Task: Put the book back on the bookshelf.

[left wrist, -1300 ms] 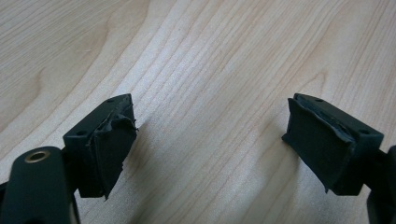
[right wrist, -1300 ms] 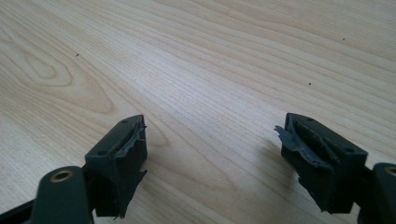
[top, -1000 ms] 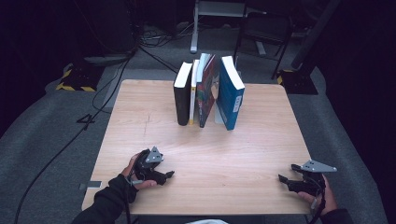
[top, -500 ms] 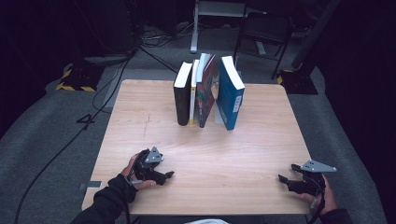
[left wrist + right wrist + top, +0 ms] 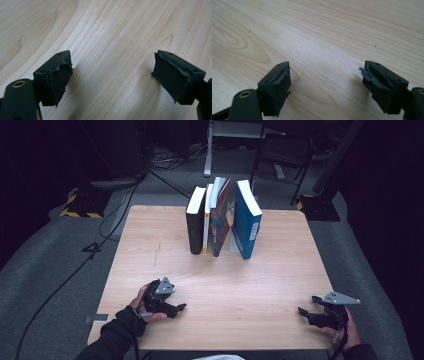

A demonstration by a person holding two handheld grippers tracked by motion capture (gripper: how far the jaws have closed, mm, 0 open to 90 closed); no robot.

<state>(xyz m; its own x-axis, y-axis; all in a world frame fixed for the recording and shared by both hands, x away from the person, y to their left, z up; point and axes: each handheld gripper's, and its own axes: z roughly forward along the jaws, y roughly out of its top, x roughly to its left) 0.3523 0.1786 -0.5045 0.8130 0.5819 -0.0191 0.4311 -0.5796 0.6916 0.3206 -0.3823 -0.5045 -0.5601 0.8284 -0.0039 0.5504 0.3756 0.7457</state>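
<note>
Bright tabletop, dark surroundings, soft focus

This is looking like a lab or recording studio rather than a home: a bare wooden worktop is standing on grey carpet amid dark surroundings, black cables are trailing across the floor, yellow-and-black hazard tape is marking equipment feet, and metal stand legs are rising behind.

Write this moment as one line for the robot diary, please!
left gripper: open, low over table, empty | right gripper: open, near table edge, empty | books: upright in a row at far side, untouched
</note>
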